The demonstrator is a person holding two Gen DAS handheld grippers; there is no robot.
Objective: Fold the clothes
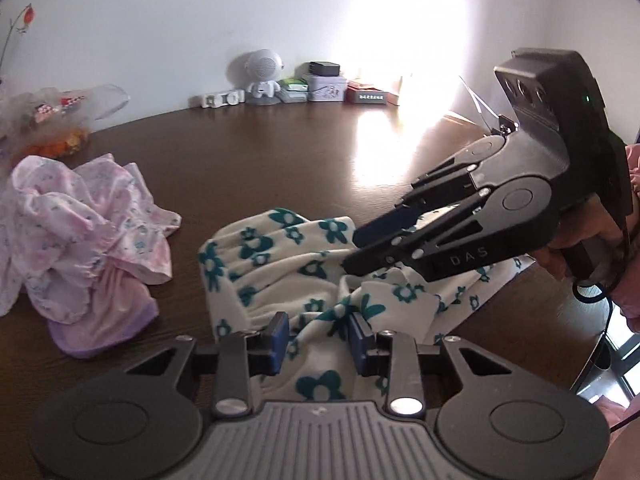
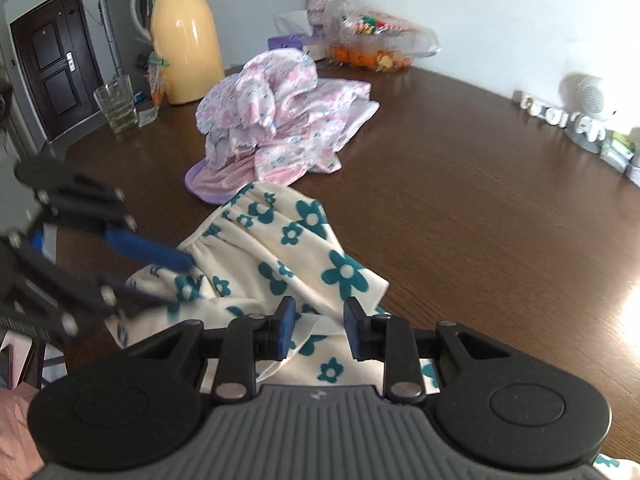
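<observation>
Dark brown wooden table (image 2: 460,200) fills both views. White garment printed with teal flowers (image 1: 280,268) lies crumpled at the table's near edge, part of it hanging past that edge. Heap of pink and white floral clothes (image 2: 280,120) sits farther in on the table, just beyond the white garment; its purple hem nearly touches the white cloth. Yellow thermos jug with grey lid (image 2: 186,36) stands behind the heap, a drinking glass (image 2: 118,104) beside it. Small white round-headed figurine (image 1: 264,76) stands at the table's far edge by the wall.

Left gripper (image 1: 318,338): jaws partly apart, white cloth bunched between the blue pads; grip not certain. Right gripper (image 2: 318,330): jaws narrow, a fold of the same cloth between them, contact not clear.
</observation>
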